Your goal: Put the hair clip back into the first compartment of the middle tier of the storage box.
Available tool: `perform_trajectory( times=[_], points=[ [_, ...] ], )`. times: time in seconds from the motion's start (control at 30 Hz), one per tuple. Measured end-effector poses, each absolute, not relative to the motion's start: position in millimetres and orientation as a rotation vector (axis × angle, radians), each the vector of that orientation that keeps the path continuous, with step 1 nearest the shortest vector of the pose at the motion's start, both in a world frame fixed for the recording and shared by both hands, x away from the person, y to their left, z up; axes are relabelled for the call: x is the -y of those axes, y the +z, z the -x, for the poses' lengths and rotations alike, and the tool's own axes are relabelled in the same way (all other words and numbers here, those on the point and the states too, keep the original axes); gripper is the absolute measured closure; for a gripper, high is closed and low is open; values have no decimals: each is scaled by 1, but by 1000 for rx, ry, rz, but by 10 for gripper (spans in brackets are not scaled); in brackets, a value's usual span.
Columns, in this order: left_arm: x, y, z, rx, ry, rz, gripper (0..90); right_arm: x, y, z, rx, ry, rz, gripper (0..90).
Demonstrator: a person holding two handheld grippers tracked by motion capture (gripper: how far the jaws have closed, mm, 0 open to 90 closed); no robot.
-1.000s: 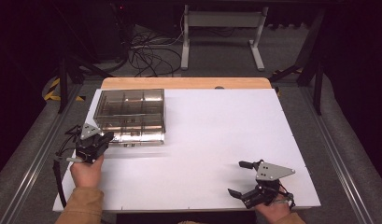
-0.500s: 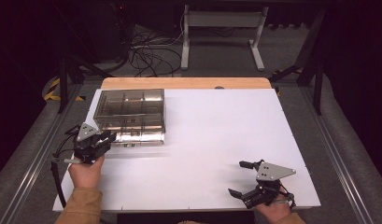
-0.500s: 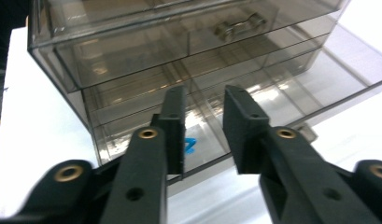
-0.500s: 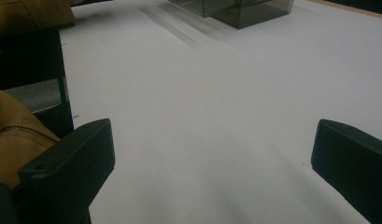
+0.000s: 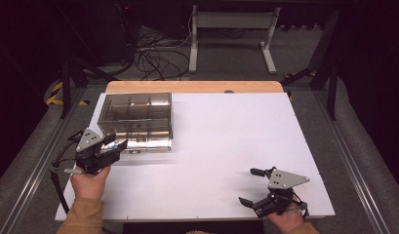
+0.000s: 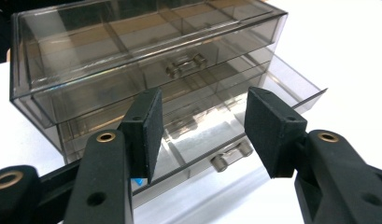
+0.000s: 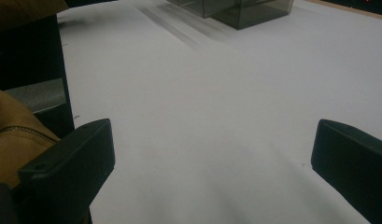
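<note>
Drawer box (image 5: 136, 120): far-left tabletop (image 5: 226, 146), bottom drawer (image 6: 235, 135) part-open.
Left gripper (image 6: 200, 128): jaws open, empty, facing drawer handle (image 6: 231, 156).
Right gripper (image 5: 258, 187): jaws wide, idle.
Risk: light box may slide if pulled unbraced.

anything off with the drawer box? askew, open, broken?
One thing: the bottom drawer of the smoky clear drawer box is pulled partway out and sits skewed, its right corner jutting past the cabinet front. The upper drawers look flush. The open left gripper is at it. No damage or spill visible.
</note>
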State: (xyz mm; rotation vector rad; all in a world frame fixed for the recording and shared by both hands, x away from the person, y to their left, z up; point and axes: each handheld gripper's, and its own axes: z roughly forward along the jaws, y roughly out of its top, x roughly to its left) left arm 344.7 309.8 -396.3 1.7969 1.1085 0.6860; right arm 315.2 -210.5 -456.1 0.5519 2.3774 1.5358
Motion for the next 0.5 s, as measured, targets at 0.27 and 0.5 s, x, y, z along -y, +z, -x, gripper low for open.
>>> perform_trajectory(
  times=[0.27, 0.5],
  points=[
    [-306, -390, -340, -1077, 668, -1792, 446, 211, -456, -316, -2378, 1538, -553, 3],
    [-301, -383, -333, -1032, 643, -1793, 423, 209, -457, -316, -2381, 1536, -553, 3]
  ],
)
